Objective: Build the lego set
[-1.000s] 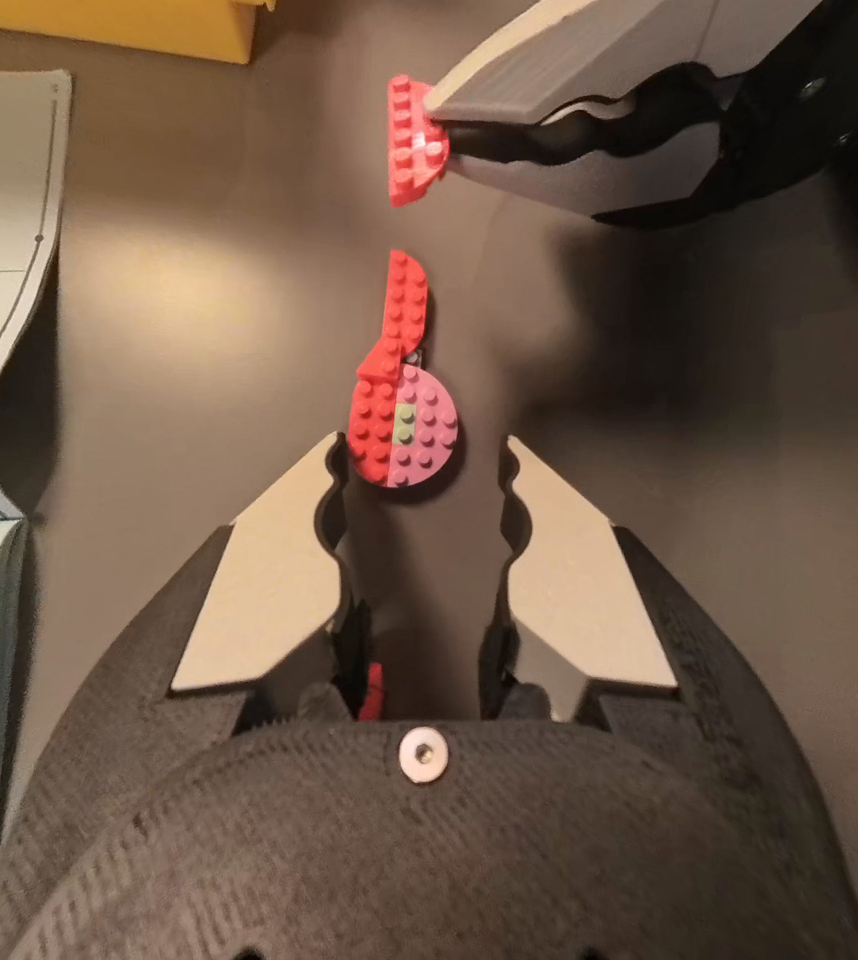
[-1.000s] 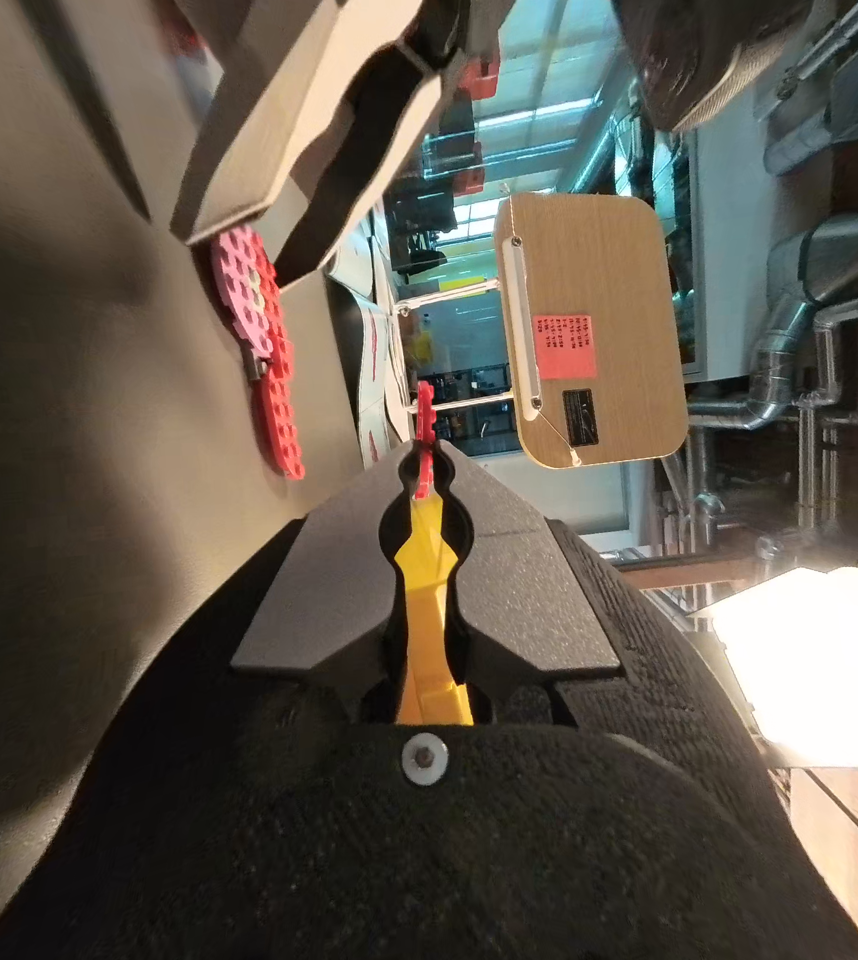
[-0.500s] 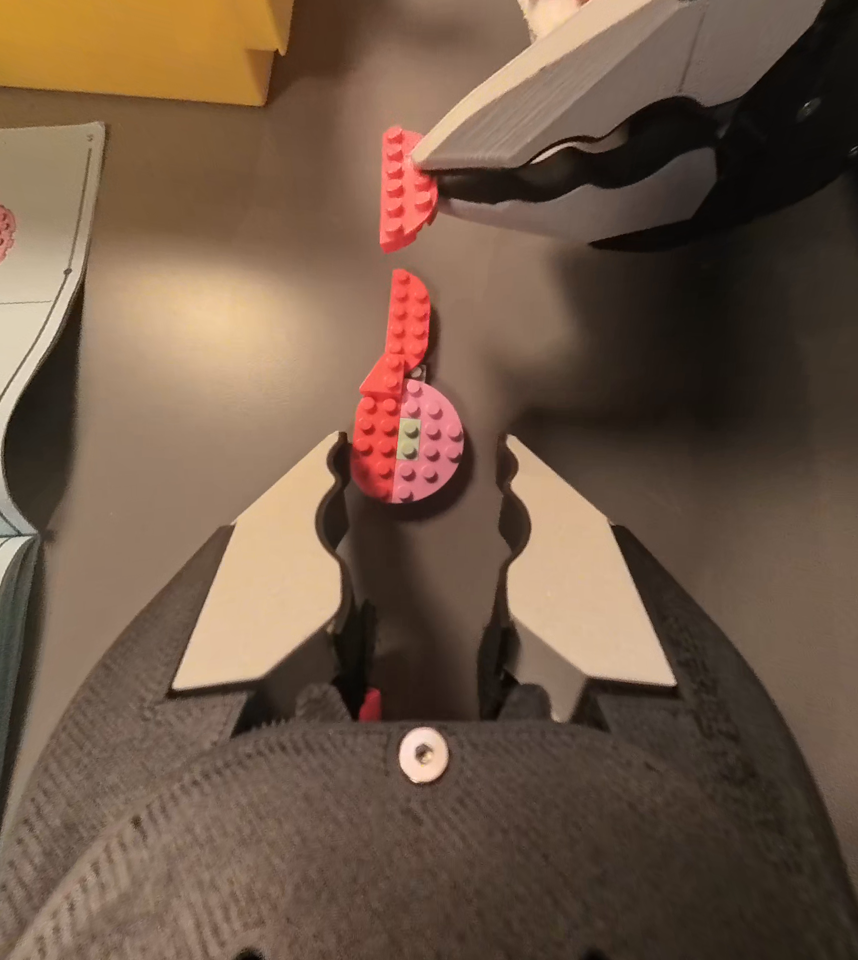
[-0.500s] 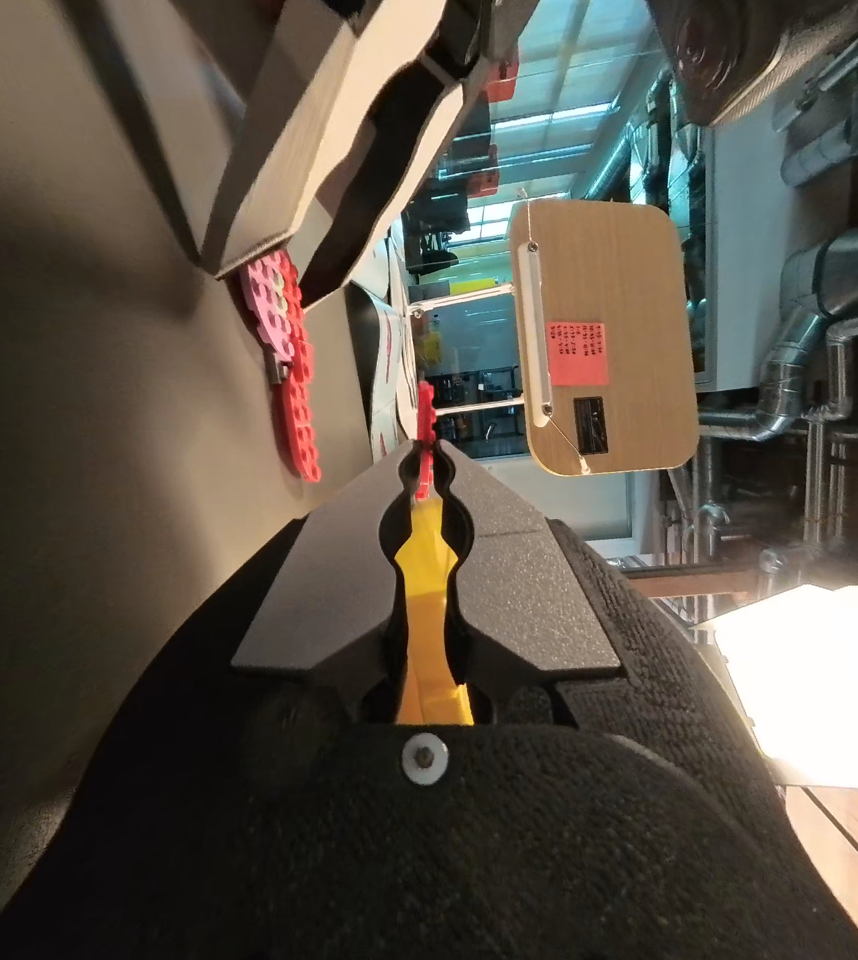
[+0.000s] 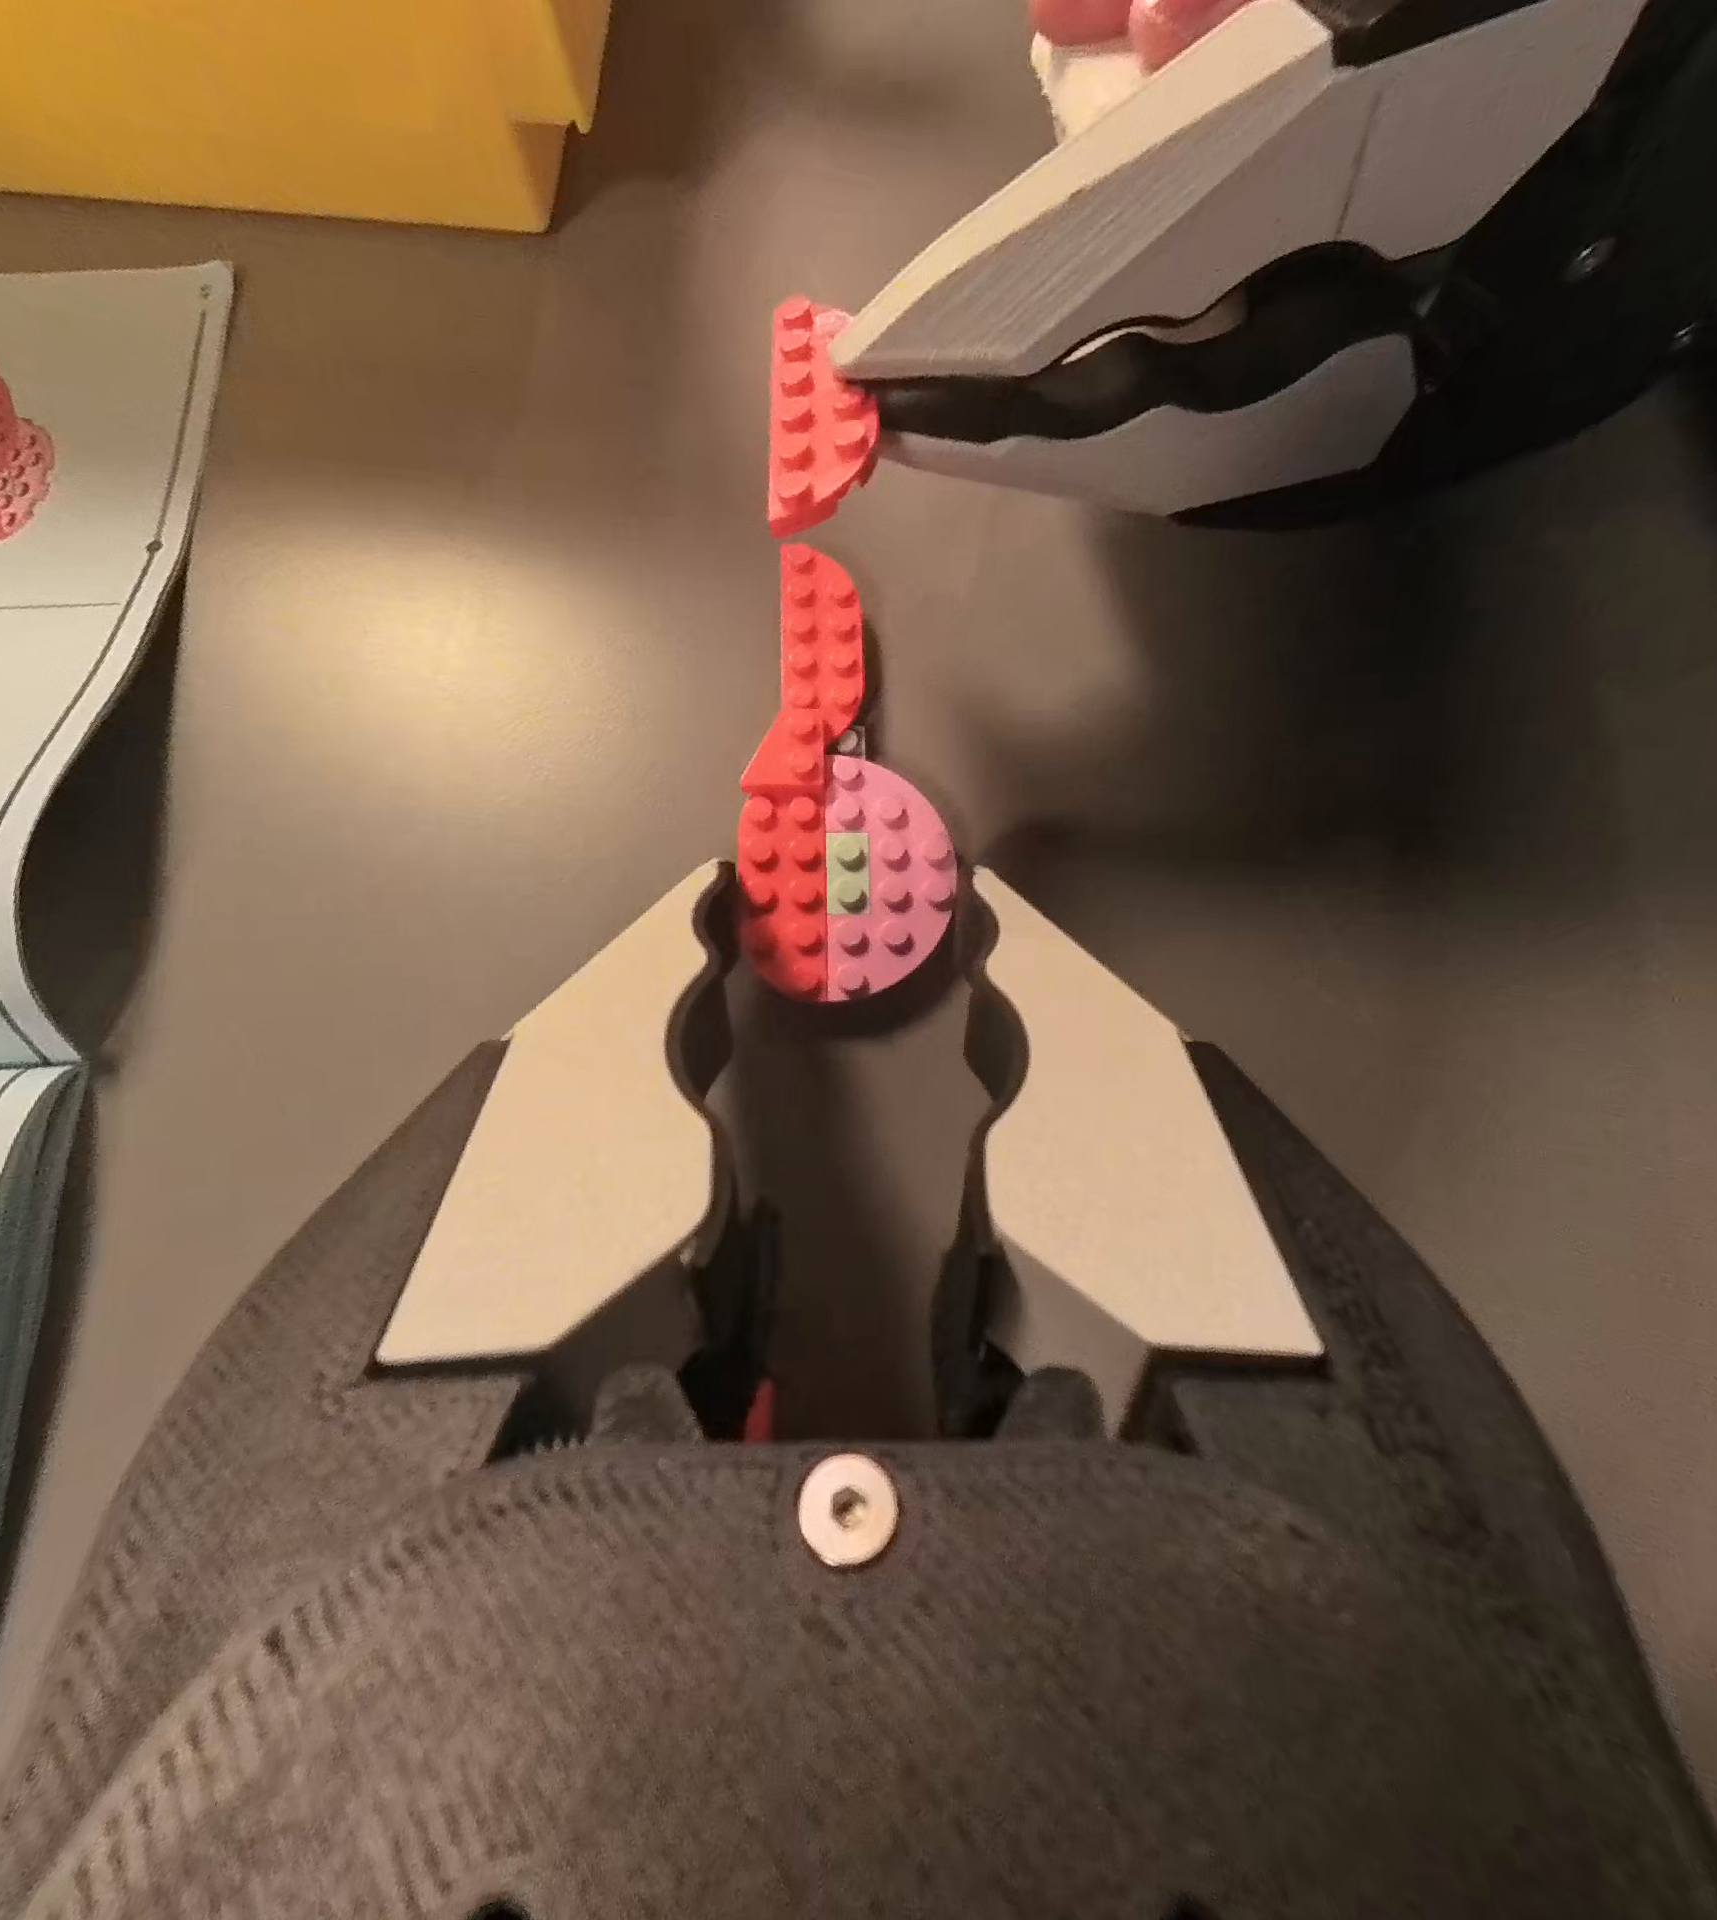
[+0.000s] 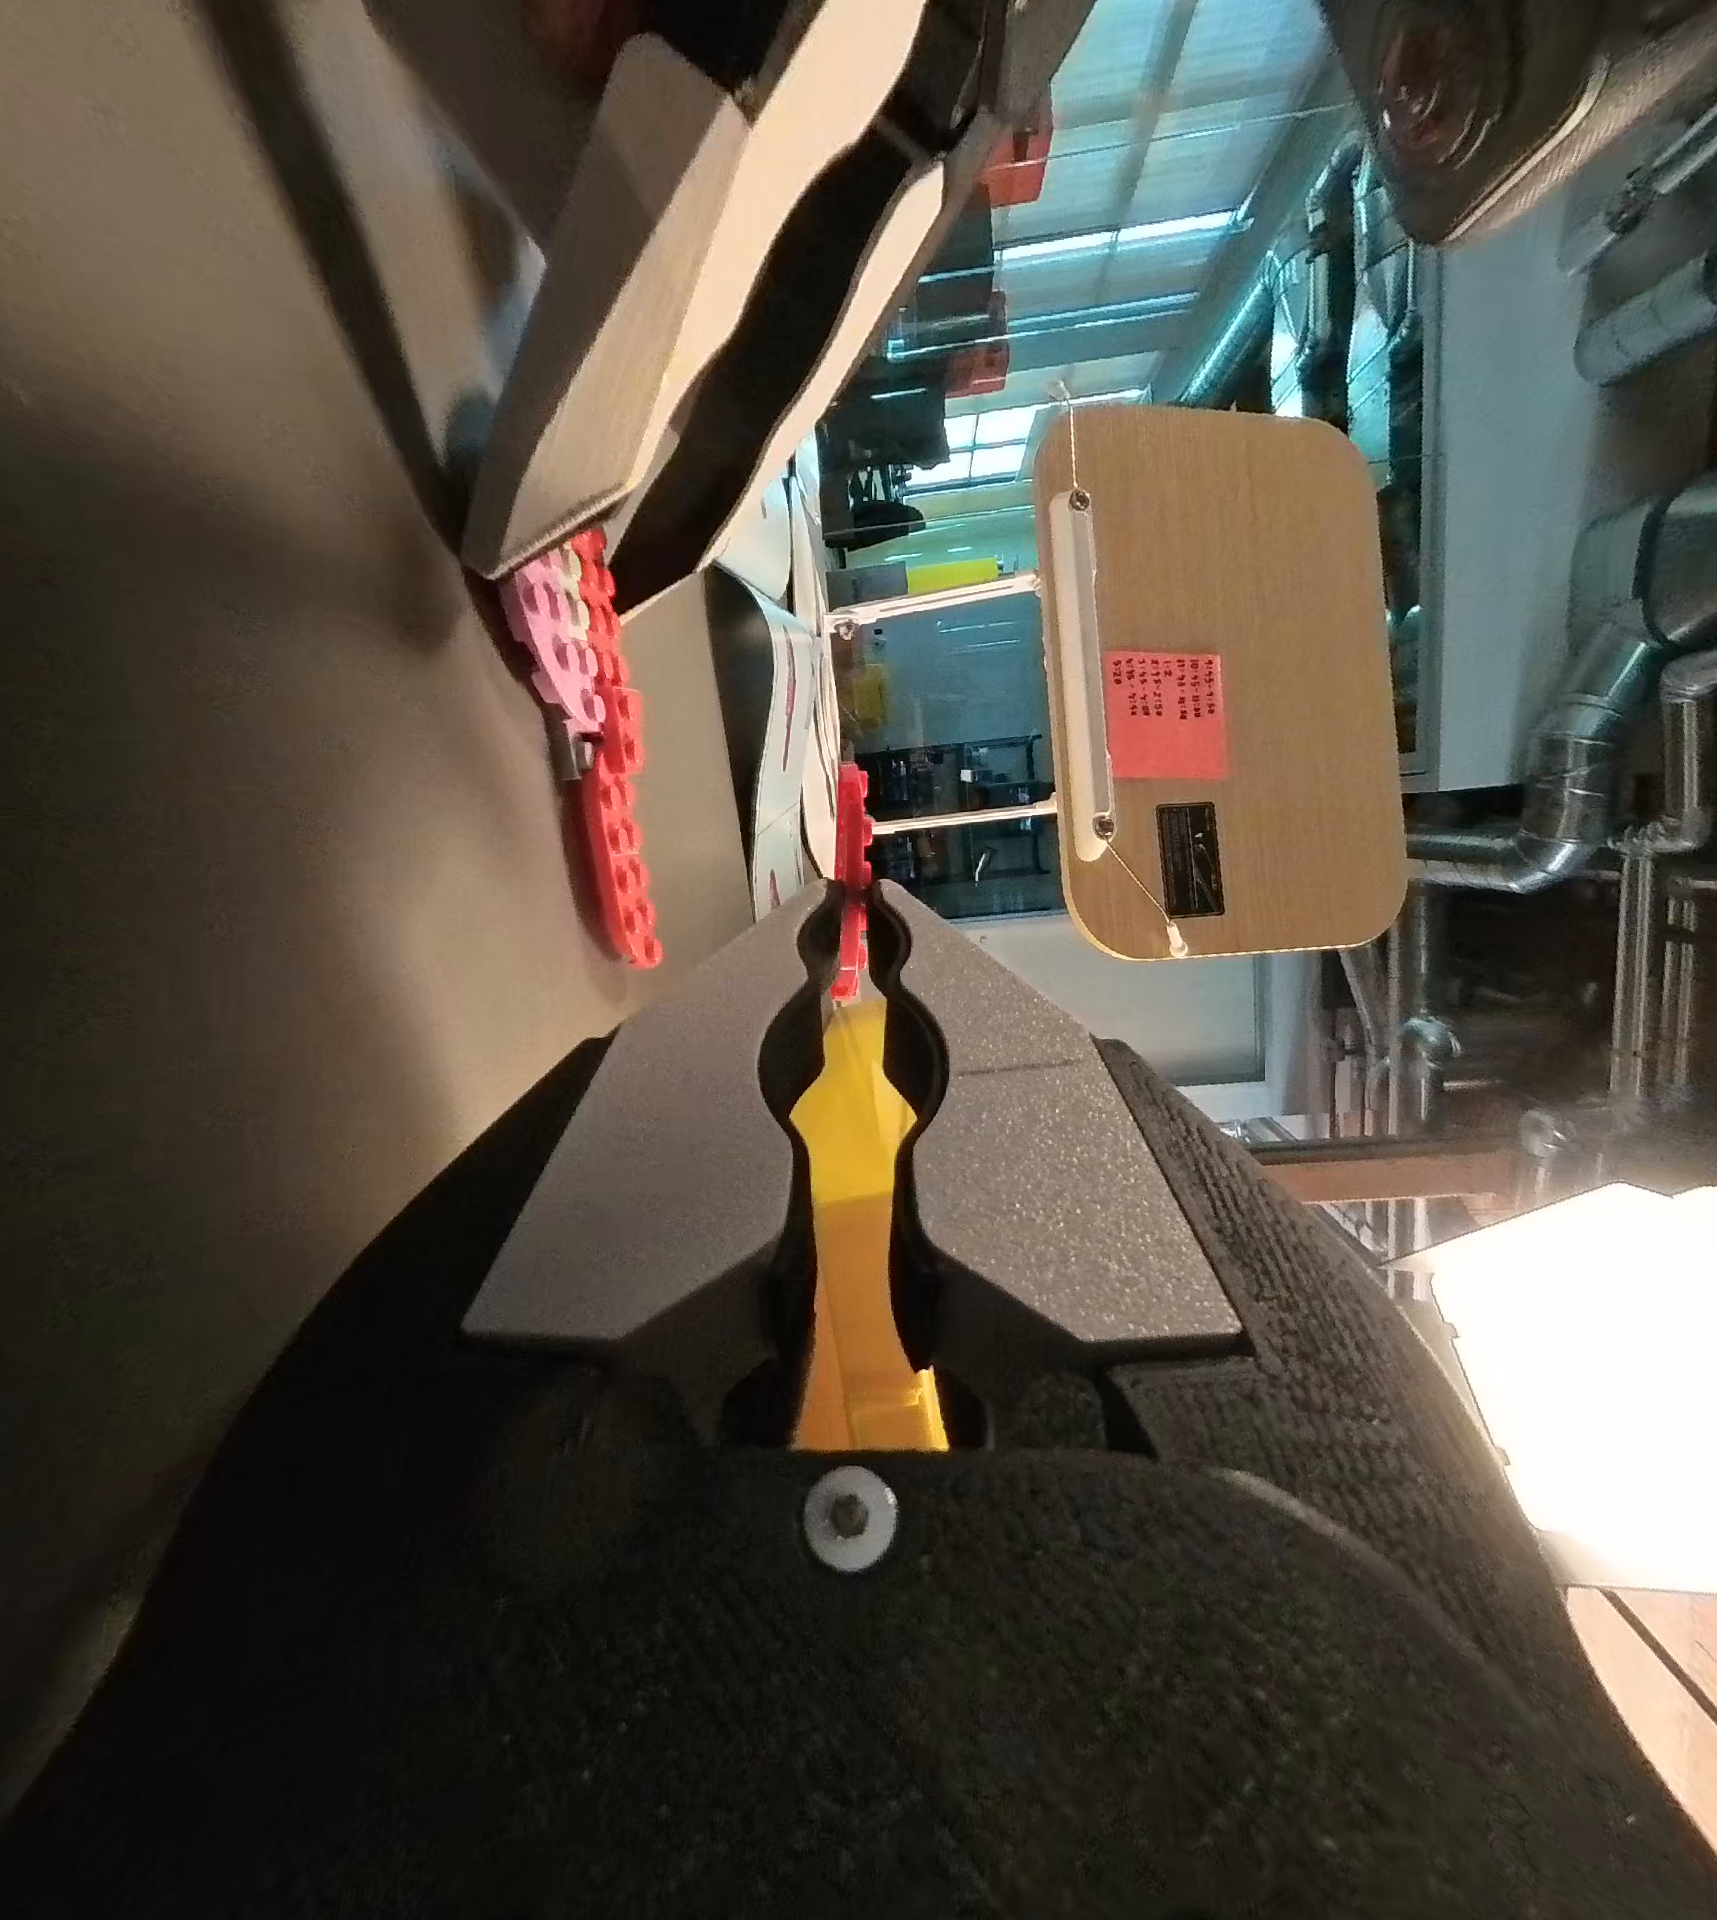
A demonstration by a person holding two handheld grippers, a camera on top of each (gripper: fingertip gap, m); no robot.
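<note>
Left wrist view: left claw (image 5: 846,894) open astride the brick disc (image 5: 849,883); right claw (image 5: 859,358) grips a red plate (image 5: 812,436).

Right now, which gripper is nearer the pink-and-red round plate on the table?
Left. The left gripper straddles the round plate, a fingertip at each side. The right gripper is farther off, beyond the assembly's red strip, pinching a loose red plate.
</note>
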